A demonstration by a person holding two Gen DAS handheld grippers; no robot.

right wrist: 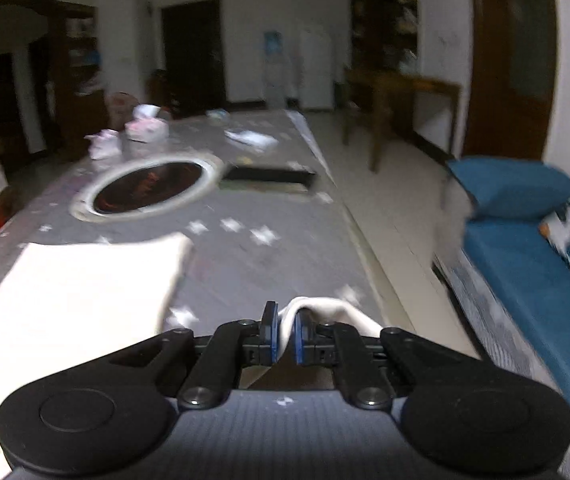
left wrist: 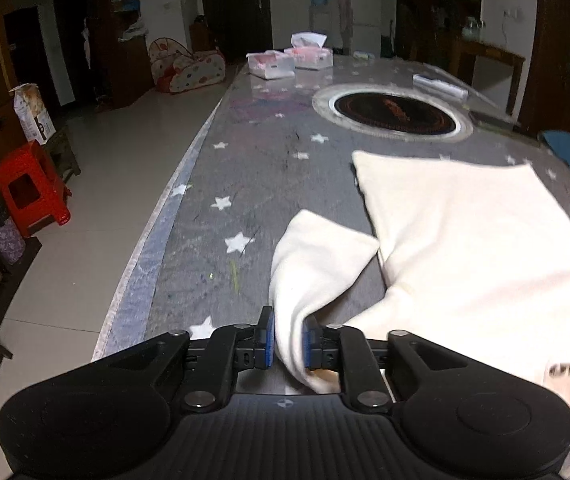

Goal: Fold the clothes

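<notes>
garment: 1 cream top [left wrist: 465, 232], soft fleecy-looking knit, lying mostly flat on the table with a squarish folded edge at the far end. In the right wrist view it's the pale sheet at 9 o'clock [right wrist: 77, 284].

left gripper [left wrist: 288, 338]: clamped on a sleeve-like flap of the garment; the cloth bunches between the 2 blue pads and drapes up toward 1 o'clock.

right gripper [right wrist: 284, 338]: also pinching, with a thin fold of the same cream fabric humped over the pads. This view is pretty blurry, so no finer detail.

table [left wrist: 245, 184]: long, covered in a grey cloth with white stars, a bit scuffed, clear plastic strip along the edge.

hotplate [left wrist: 393, 112]: 1 round black glass disc in a pale ring, at 12 o'clock beyond the garment.

tissue boxes [left wrist: 289, 60]: 2, white and pink, at the far end around 11 o'clock.

red stool [left wrist: 33, 188]: 1 plastic one on the tiled floor, 9 o'clock.

sofa [right wrist: 533, 248]: blue, at 3 o'clock in the right wrist view, with 1 blue cushion and 1 patterned one.
</notes>
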